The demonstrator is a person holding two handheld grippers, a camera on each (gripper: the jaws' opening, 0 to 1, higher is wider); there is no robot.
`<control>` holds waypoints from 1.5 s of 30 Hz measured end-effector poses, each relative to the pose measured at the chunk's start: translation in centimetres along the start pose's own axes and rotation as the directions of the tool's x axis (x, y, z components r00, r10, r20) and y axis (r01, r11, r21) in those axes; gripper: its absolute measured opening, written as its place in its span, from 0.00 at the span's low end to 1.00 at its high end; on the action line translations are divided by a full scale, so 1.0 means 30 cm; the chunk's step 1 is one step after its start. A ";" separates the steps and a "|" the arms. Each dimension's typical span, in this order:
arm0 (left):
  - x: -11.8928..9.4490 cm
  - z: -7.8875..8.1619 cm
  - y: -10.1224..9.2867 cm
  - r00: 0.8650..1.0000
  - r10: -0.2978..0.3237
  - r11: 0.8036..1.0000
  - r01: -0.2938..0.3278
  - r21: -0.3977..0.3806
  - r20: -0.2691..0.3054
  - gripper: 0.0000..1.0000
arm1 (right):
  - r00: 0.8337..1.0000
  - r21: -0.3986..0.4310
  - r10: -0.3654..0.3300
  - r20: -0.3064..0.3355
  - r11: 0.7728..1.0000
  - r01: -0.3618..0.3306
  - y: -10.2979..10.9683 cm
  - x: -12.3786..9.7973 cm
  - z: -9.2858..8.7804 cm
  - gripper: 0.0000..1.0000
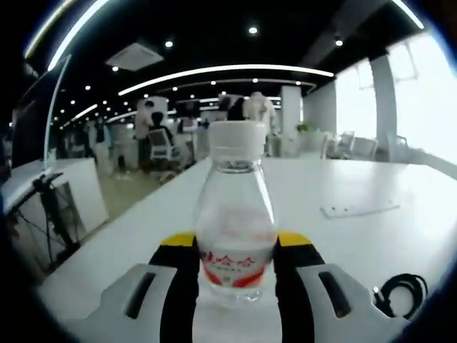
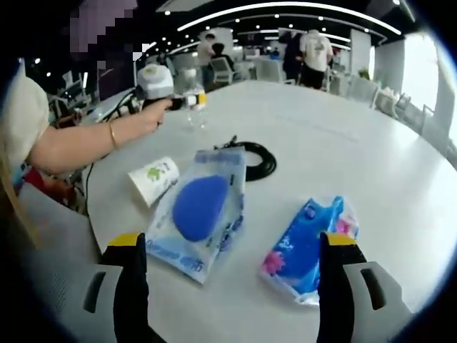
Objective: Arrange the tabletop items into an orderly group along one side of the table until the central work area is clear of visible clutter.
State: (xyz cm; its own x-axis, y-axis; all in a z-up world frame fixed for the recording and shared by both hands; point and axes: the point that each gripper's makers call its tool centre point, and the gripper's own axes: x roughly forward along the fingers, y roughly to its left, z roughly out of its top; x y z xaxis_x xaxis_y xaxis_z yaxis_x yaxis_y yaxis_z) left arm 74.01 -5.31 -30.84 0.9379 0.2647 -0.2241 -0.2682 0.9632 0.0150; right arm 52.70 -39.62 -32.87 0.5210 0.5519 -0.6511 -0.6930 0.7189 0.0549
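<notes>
A: Left gripper [image 1: 235,275]?
B: Jaws closed on a clear water bottle [image 1: 235,221], white cap, red label, upright on the white table [image 1: 343,186]. Black cable [image 1: 403,289] coiled just right.

A: Right gripper [image 2: 232,275]?
B: Jaws wide, holding nothing. Between them, a blue sponge pack [image 2: 200,211] and tissue pack [image 2: 307,246], apart. Paper cup [image 2: 153,179] lies tipped beside the sponge pack.
</notes>
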 end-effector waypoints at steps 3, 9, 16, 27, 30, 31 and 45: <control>-0.006 0.002 -0.001 1.000 -0.005 1.000 0.005 0.006 0.001 0.38 | 1.000 -0.002 0.000 -0.007 1.000 0.000 0.000 0.002 -0.004 0.99; -0.021 0.004 -0.005 1.000 -0.014 1.000 0.014 0.026 0.001 0.39 | 1.000 0.001 0.003 -0.002 1.000 -0.003 0.001 0.002 0.000 0.99; -0.051 0.023 -0.009 0.999 -0.044 0.999 0.044 0.031 0.001 0.49 | 1.000 0.000 0.013 0.026 1.000 -0.013 0.010 -0.008 0.026 0.99; -0.170 0.038 0.011 0.989 -0.145 0.988 0.145 0.046 -0.012 0.74 | 0.987 -0.060 0.074 0.144 0.996 -0.066 0.081 -0.020 0.145 0.99; -0.216 0.055 0.012 0.982 -0.187 0.980 0.186 0.066 0.004 0.82 | 0.981 -0.110 0.109 0.161 0.990 -0.092 0.123 -0.009 0.177 0.99; -0.235 0.060 0.021 0.981 -0.192 0.979 0.192 0.063 0.001 0.83 | 0.978 -0.123 0.117 0.170 0.988 -0.096 0.135 -0.006 0.187 0.99; -0.463 0.147 0.054 0.945 -0.322 0.939 0.312 0.142 0.055 0.98 | 0.955 -0.226 0.241 0.171 0.953 -0.200 0.311 0.074 0.222 0.89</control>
State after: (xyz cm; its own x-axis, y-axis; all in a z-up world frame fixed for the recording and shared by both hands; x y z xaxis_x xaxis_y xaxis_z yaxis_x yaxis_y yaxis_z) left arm 61.51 -7.22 -23.40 0.9850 -0.0579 -0.1627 0.0720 0.9940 0.0821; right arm 50.71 -28.86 -28.76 0.4158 0.7728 -0.4794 -0.8776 0.4793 0.0115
